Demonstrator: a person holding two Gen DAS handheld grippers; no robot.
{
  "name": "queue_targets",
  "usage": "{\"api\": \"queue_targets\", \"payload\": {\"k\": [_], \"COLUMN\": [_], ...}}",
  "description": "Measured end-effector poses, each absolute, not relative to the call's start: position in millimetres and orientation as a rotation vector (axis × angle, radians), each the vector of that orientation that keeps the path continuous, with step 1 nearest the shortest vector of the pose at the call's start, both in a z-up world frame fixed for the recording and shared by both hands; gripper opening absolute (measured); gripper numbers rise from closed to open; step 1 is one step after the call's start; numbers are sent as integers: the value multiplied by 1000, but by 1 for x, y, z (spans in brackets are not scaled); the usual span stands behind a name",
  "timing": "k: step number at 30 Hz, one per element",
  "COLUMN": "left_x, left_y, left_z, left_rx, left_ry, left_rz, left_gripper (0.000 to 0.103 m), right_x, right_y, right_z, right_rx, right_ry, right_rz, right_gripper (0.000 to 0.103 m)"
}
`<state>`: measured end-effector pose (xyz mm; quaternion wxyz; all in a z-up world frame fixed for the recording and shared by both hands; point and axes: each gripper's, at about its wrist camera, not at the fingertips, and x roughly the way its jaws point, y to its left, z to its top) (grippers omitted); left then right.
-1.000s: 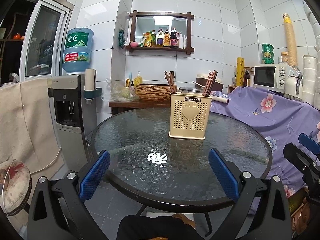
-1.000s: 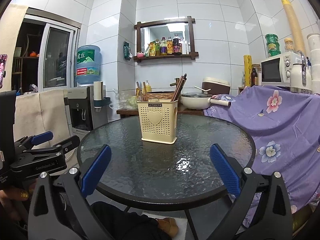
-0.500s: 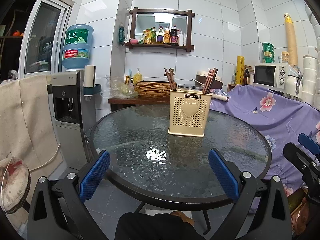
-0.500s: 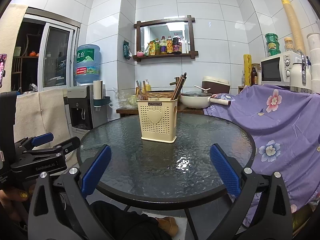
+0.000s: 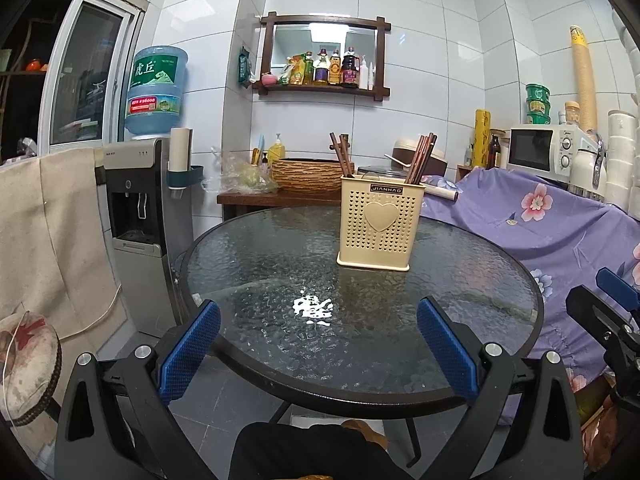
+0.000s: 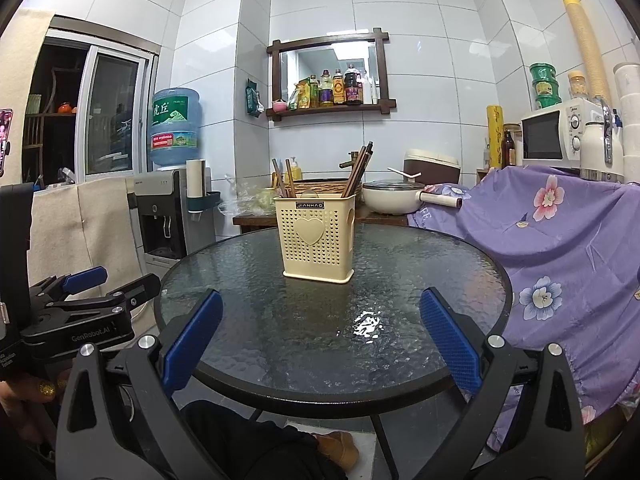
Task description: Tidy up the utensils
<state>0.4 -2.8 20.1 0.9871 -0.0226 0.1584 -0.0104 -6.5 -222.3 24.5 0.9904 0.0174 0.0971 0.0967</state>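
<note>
A cream perforated utensil holder [image 5: 376,226] with a heart on its front stands upright on the round glass table [image 5: 248,256]. Brown chopsticks [image 5: 420,158] stick up from its right side and more [image 5: 340,154] from its left. It also shows in the right wrist view [image 6: 316,238] with chopsticks [image 6: 358,170]. My left gripper [image 5: 318,350] is open and empty, held back at the table's near edge. My right gripper [image 6: 320,338] is open and empty, also at the near edge. Each gripper shows in the other's view, the right one [image 5: 600,308] and the left one [image 6: 104,292].
A water dispenser [image 5: 138,216] stands left of the table. A purple flowered cloth [image 5: 560,224] covers furniture on the right, with a microwave [image 5: 540,148] above. A wooden side table [image 5: 280,198] behind holds a wicker basket [image 5: 308,176] and a pot [image 6: 390,196].
Both views have shifted slightly, so the holder sits a little higher in frame. Both grippers stay open and empty. Nothing on the table moved.
</note>
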Motion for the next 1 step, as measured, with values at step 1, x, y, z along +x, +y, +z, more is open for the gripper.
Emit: {"api": "queue_targets", "payload": {"k": [1], "left_x": [0], "left_y": [-3], "left_z": [20], "left_rx": [-43], "left_ry": [319], "left_rz": [-21], "left_gripper": [97], "right_x": [-6], "right_y": [-222], "right_z": [24], "right_rx": [35], "right_ry": [196], "right_rz": [194], "right_gripper": [97]}}
